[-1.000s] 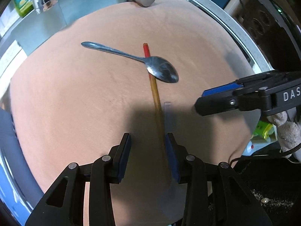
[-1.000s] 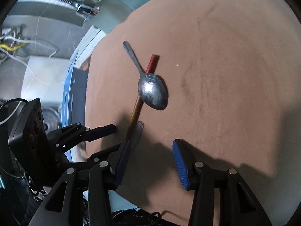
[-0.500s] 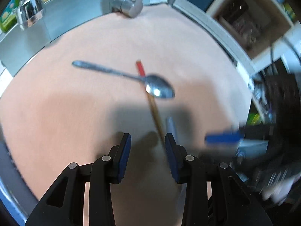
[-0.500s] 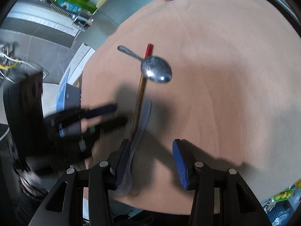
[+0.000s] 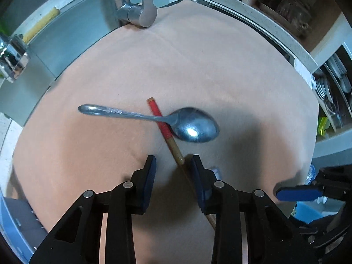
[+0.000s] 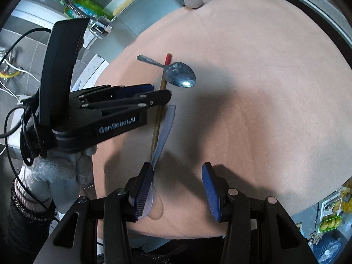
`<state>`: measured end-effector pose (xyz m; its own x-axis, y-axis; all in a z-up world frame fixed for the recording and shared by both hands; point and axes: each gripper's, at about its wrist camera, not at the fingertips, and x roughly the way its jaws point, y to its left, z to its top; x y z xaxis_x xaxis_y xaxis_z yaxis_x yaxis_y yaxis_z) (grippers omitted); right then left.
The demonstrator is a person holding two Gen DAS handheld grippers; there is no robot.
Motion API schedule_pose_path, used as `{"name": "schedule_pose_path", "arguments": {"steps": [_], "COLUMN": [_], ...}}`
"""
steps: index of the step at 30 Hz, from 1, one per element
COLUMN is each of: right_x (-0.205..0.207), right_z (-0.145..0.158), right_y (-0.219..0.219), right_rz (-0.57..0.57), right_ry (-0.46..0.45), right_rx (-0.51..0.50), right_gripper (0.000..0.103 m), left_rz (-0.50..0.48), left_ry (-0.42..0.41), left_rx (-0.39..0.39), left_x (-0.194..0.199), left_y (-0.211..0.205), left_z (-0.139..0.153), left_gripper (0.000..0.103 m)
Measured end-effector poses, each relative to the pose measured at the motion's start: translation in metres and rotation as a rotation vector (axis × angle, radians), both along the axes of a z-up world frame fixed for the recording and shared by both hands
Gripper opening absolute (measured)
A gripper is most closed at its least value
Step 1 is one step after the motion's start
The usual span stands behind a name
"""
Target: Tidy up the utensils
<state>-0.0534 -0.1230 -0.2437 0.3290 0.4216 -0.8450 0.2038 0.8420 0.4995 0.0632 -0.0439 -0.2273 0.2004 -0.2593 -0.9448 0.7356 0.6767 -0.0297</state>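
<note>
Now: Spoons and a Stick on the Pink Cloth

Down on the pink cloth (image 5: 220,66) lies a metal spoon (image 5: 193,127). Its neck sits across the red end of a wooden chopstick (image 5: 173,145). A clear plastic spoon (image 6: 164,129) lies just beside the chopstick, w/ its bowl near the cloth's front edge.

The left gripper (image 5: 172,171) hangs over the chopstick's middle. Its jaws have just been closing, but they are apart; the stick runs btwn them, close by the right finger, and I can't tell if it touches.

The right gripper (image 6: 177,189) has its jaws apart too, w/ nothing clamped. The clear spoon's bowl is by its left finger (image 6: 144,189).

A gloved hand (image 6: 52,176) holds the left gripper. A tap (image 5: 140,11) stands past the cloth.
</note>
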Motion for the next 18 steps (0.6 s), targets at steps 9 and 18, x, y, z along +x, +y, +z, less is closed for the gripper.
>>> {"name": "schedule_pose_path", "arguments": {"steps": [9,18], "right_x": [0.010,0.024], "right_z": [-0.008,-0.007], "right_y": [0.027,0.049], "right_rz": [0.053,0.079], "right_ry": [0.032,0.045], "right_rx": [-0.024,-0.105], "right_gripper": [0.043,0.043], "left_rz": [0.000,0.036], "left_ry": [-0.008,0.020], "left_rx": [0.019,0.005], "left_x": [-0.009,-0.018], "left_y": [0.031,0.068], "left_z": [0.000,-0.002], "left_gripper": [0.016,0.016]}}
